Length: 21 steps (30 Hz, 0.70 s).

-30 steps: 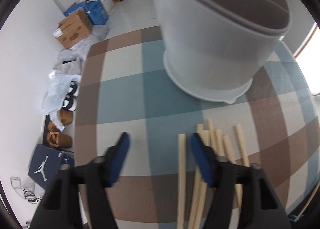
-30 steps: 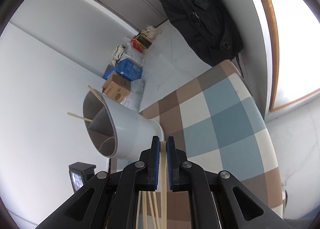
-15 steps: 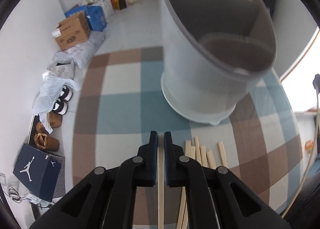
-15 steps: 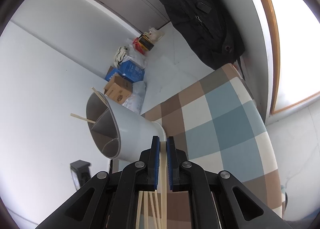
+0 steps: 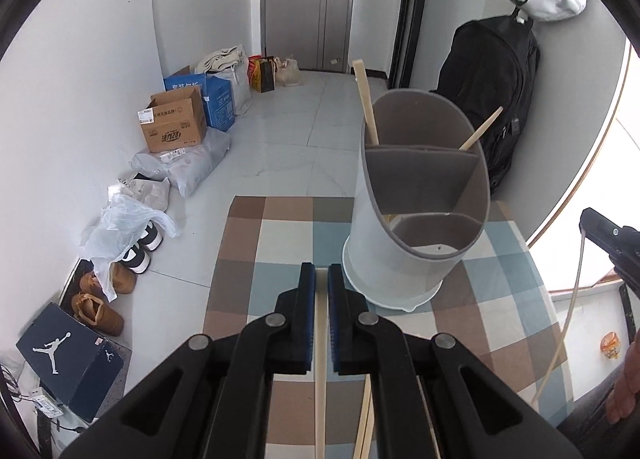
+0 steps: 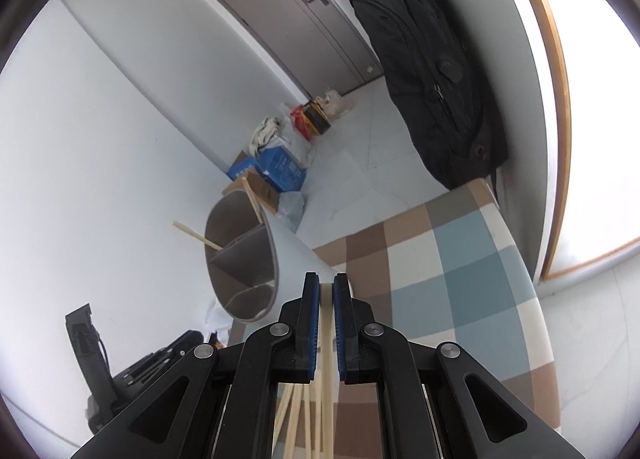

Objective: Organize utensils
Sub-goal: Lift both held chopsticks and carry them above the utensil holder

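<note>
My left gripper is shut on a pale wooden chopstick, held above the checked tablecloth. Just ahead and to the right stands the grey divided utensil holder; two chopsticks lean in its back compartment. More loose chopsticks lie under the left gripper. My right gripper is shut on another chopstick, with the holder to its left and several loose chopsticks below. At the right edge of the left wrist view, the right gripper shows with its chopstick hanging down.
A person's hand is at the lower right. Beyond the table's left edge, the floor holds cardboard boxes, bags, shoes and a dark shoe box. A black backpack hangs behind the holder. A black device stands left of the table.
The left gripper closed on a chopstick and lifted it off the cloth, tipping up toward the holder. The right gripper rose a little with its chopstick still held.
</note>
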Motion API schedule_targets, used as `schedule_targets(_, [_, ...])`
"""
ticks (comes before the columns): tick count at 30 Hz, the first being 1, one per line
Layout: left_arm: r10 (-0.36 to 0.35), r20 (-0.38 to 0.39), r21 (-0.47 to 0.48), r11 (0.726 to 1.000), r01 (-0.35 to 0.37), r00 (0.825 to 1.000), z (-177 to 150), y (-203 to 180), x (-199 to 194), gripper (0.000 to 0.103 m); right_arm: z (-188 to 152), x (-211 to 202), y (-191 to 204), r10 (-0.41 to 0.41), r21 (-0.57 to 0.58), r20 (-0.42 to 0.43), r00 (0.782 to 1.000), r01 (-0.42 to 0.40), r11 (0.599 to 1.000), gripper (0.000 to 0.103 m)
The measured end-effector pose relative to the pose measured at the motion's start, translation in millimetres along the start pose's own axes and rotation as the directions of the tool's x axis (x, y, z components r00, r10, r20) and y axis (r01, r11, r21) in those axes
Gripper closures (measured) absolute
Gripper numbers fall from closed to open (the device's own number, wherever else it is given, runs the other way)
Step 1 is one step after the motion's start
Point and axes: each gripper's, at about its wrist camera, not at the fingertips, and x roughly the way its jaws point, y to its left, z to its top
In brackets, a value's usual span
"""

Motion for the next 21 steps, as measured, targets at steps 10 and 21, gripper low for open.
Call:
schedule_targets(10, [-0.036, 0.042, 0.023, 0.999, 0.035, 0.998, 9.4, -2.8, -22.7, 0.101, 10.1, -12.7, 38.8, 0.03, -0.117, 0.086, 0.996, -0.02, 0.993, 0.097])
schedule_targets(21, [-0.092, 0.087, 0.057, 0.995, 0.087, 0.992, 34.4, -14.6, -44.5, 0.101, 29.2, -21.6, 68.2, 0.072, -0.178, 0.133, 0.989, -0.047, 0.983, 0.097])
